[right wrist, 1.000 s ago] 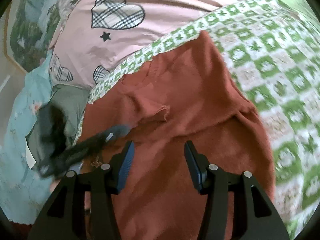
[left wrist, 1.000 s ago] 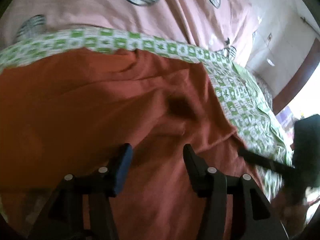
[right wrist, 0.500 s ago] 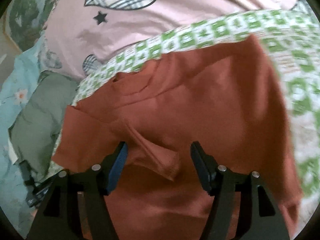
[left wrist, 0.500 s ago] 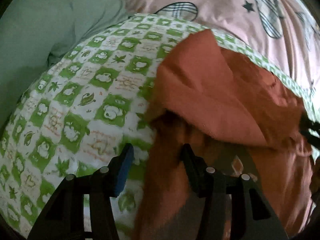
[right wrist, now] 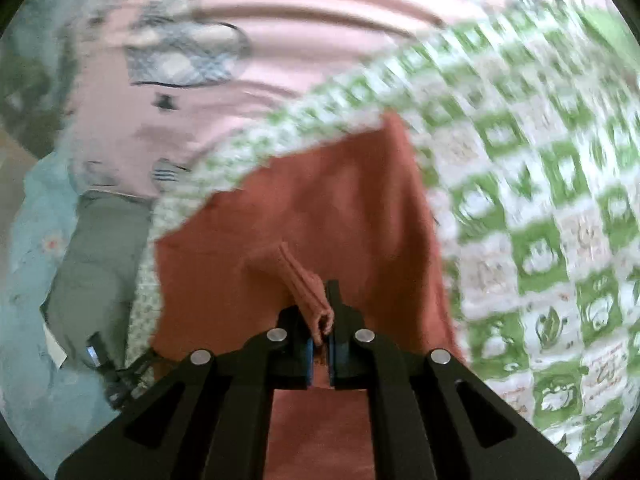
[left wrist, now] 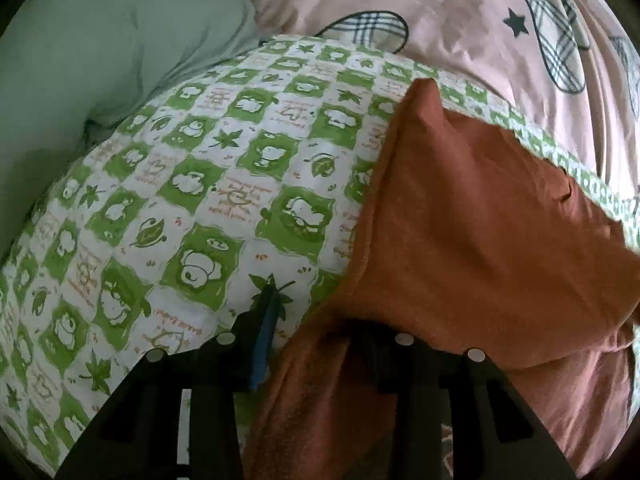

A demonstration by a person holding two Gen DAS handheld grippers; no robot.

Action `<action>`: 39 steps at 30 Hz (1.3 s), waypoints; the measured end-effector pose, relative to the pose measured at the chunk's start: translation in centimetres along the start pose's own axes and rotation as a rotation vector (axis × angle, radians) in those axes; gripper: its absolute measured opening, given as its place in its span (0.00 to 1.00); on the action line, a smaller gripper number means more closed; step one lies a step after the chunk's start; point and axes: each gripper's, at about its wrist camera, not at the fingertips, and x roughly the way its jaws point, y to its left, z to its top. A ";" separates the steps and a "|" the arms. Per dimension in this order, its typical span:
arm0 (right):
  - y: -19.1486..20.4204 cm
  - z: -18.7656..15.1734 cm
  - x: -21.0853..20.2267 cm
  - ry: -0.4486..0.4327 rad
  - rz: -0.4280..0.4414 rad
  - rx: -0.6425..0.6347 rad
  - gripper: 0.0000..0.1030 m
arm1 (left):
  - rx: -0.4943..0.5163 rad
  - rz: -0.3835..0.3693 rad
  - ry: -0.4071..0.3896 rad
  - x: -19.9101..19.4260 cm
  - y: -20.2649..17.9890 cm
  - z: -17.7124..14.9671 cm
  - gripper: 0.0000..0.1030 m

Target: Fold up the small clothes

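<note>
Right gripper (right wrist: 320, 344) jaws just closed, pinching rust shirt (right wrist: 320, 216) fold; left gripper (left wrist: 320, 344) jaws narrowing astride shirt edge, grip unclear.

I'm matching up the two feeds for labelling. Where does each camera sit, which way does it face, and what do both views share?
Left wrist: on the left claw, looking down along its fingers at the rust-red garment edge on the green checked quilt; only its own fingers show.
Right wrist: on the right claw, facing down at the same garment, shut on a bunched fold.
Shared: garment, quilt, pink sheet.
</note>
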 end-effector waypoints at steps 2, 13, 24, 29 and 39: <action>-0.2 -0.1 0.2 0.002 0.041 0.025 0.06 | -0.042 -0.012 0.001 -0.2 0.7 0.1 0.37; -1.9 0.3 1.1 -0.029 -0.194 0.078 0.09 | -0.137 -0.092 -0.004 0.0 2.7 0.1 0.39; -0.1 -3.8 2.0 -0.007 -0.130 -0.045 0.25 | -0.137 -0.102 -0.015 0.0 2.7 0.0 0.40; 0.3 -3.5 -1.6 -0.080 -0.114 -0.058 0.05 | -0.151 -0.118 -0.013 -0.1 3.0 -0.1 0.40; 4.7 -3.0 -2.5 -0.133 -0.222 -0.142 0.23 | -0.152 -0.150 -0.010 -0.6 3.7 -0.4 0.40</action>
